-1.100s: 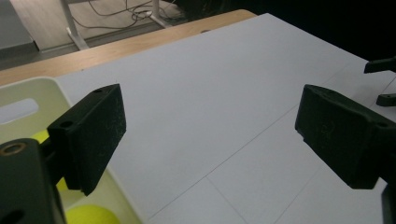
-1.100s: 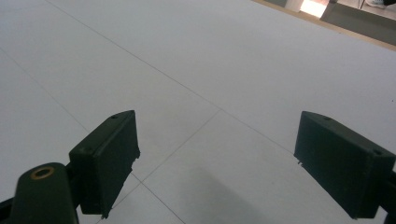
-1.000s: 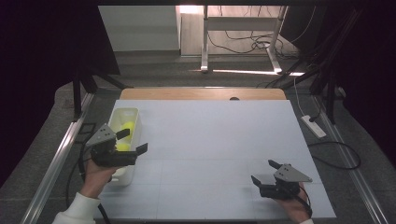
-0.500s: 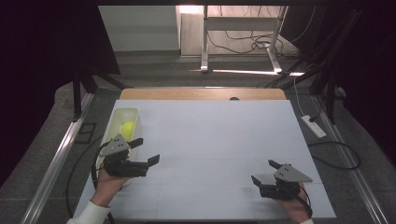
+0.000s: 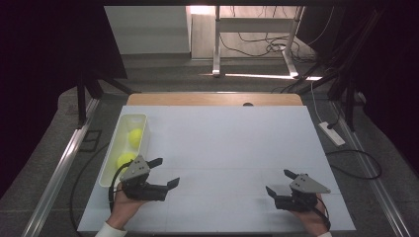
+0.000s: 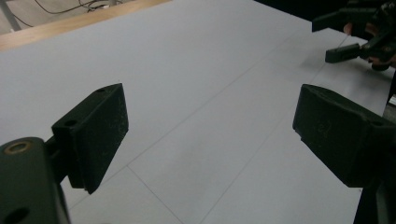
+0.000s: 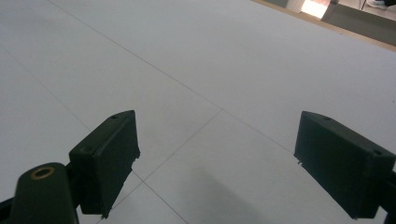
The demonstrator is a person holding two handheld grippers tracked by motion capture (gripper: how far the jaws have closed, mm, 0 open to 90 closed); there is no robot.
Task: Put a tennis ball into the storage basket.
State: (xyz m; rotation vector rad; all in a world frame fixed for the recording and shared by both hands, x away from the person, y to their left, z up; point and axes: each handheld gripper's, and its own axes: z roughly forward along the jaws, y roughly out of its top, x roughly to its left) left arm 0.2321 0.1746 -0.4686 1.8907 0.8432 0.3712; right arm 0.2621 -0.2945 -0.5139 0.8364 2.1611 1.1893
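While both jaws stand wide apart and empty, left hand-held gripper (image 5: 160,173) hovers over worktop (image 5: 227,148) near front-left corner, just beside white tray (image 5: 109,168). Two yellow balls (image 5: 135,137) lie in tray along left edge. Right hand-held gripper (image 5: 280,183) near front-right corner, jaws spread, holding nothing.

The nearer ball (image 5: 125,160) in the bin (image 5: 109,168) is partly hidden behind the left gripper (image 5: 164,173); the bottom edge cuts both forearms.
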